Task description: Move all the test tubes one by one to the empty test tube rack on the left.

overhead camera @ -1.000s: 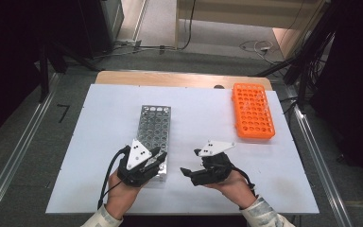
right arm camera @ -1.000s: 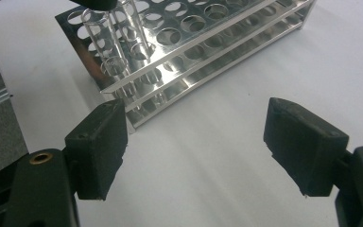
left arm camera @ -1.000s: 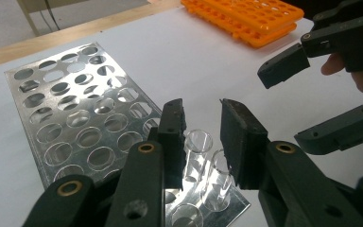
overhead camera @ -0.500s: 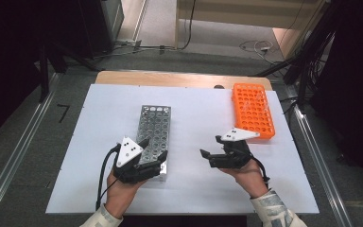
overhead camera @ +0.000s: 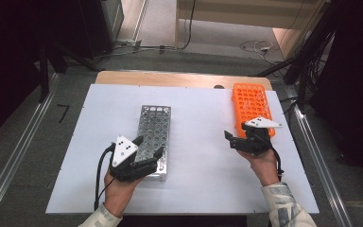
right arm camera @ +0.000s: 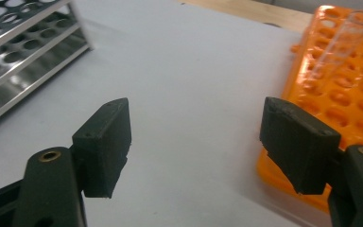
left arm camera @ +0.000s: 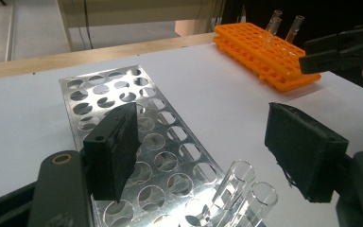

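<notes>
White sheeting covers my bench (overhead camera: 194, 118), with a strip of bare wood along its far edge and a grey floor strewn with cables beyond.

My left claw (overhead camera: 147, 147) sits over the near end of the metal rack (overhead camera: 154, 126), which lies lengthwise a little left of the bench's middle. Its jaws stand well apart after opening wide a moment ago, and they press on nothing. In the left gripper view, two clear glass tubes (left arm camera: 240, 194) stand tilted in holes at the rack's near end, low between the jaws and touching neither pad.

My right claw (overhead camera: 230, 138) hangs just beside the near left corner of the orange rack (overhead camera: 250, 101), which lies at the bench's right side, well apart from the metal one. Its jaws are spread wide, having eased in slightly just now, and between them I see only white sheeting. In the right gripper view, one glass tube (right arm camera: 342, 40) stands leaning in the orange rack, beyond the right-hand jaw. From the left gripper view, about three tubes rise at that rack's far end.
</notes>
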Motion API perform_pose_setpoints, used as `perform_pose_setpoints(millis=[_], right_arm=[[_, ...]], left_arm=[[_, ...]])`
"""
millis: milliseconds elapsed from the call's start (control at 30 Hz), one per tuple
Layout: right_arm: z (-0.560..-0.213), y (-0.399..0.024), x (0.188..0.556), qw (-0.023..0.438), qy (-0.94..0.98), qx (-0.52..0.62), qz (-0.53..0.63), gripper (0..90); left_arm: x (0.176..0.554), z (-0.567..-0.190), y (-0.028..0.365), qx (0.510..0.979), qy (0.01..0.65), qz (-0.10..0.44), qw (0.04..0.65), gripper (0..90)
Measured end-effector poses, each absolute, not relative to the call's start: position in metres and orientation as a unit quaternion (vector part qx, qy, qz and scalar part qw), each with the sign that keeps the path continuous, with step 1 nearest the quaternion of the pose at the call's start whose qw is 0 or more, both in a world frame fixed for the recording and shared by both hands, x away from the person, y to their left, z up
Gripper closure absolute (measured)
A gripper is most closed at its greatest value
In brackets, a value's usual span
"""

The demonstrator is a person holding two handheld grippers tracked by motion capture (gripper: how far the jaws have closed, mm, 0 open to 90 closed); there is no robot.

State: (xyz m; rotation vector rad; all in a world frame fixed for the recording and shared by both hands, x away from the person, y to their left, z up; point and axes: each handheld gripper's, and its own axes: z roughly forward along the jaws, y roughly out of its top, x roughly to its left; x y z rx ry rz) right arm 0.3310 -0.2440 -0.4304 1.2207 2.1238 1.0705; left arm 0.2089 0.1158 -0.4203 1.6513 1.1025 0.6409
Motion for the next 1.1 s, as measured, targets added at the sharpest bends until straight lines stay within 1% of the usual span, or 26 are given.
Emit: perform_pose_setpoints(millis=[167,400,600,667,800,900,1100], right_arm=[[-0.430,-0.248,0.345,0.254,0.763,0.462,0.376,26.1],[-0.427,-0.259,0.368,0.279,0.738,0.491,0.369,30.8],[-0.430,-0.267,0.391,0.282,0.723,0.516,0.362,37.4],[-0.433,-0.265,0.397,0.292,0.726,0.515,0.349,40.4],[-0.441,-0.268,0.409,0.281,0.719,0.531,0.349,44.5],[-0.445,-0.269,0.415,0.273,0.713,0.537,0.359,49.0],[-0.449,-0.268,0.425,0.283,0.715,0.533,0.352,58.7]], left_arm=[[0.209,-0.421,0.115,0.685,0.455,0.270,0.501,27.0],[0.209,-0.421,0.116,0.685,0.455,0.271,0.500,27.6],[0.209,-0.421,0.115,0.687,0.455,0.273,0.497,28.0],[0.209,-0.421,0.114,0.689,0.452,0.275,0.496,27.9],[0.209,-0.421,0.115,0.689,0.451,0.275,0.495,28.1],[0.208,-0.421,0.115,0.690,0.450,0.276,0.496,29.0],[0.208,-0.421,0.115,0.690,0.450,0.276,0.495,29.2]])
